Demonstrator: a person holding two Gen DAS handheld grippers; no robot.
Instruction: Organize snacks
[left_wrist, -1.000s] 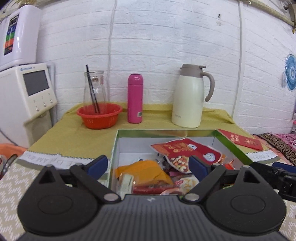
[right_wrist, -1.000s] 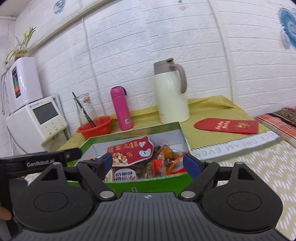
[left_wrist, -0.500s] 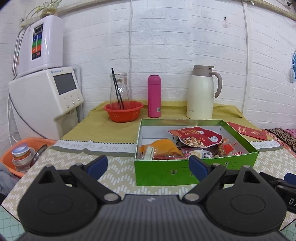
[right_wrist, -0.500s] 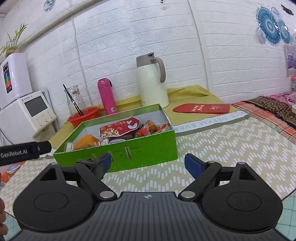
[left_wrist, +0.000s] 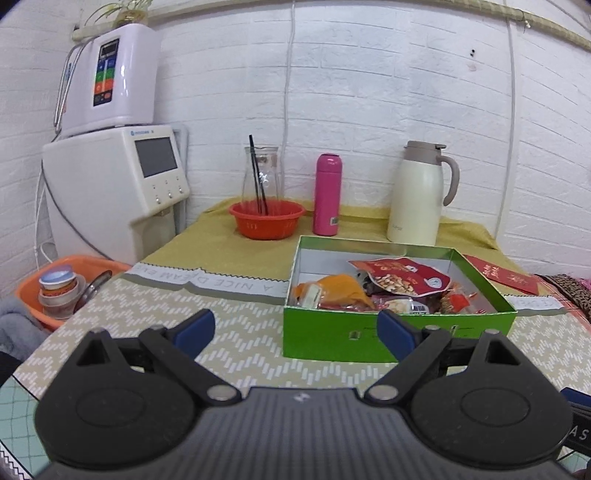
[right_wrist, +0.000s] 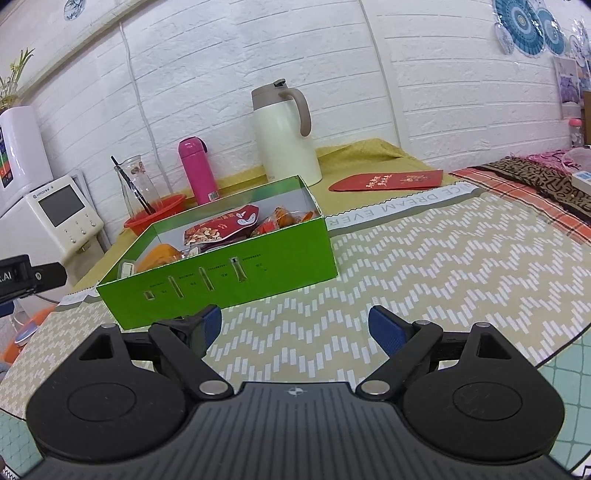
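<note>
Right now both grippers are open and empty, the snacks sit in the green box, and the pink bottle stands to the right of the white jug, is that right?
Not quite. The pink bottle stands to the left of the white jug, as both wrist views show. The rest holds: the left gripper and right gripper are open and empty, and the snacks sit in the green box.

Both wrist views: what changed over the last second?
Both grippers pulled back from the green box: a second ago each camera sat right at the box's edge, now the whole box shows with bare tablecloth in front. The left gripper and right gripper stayed open and empty; nothing was gripped or released. The snacks lie in the box as before.
</note>
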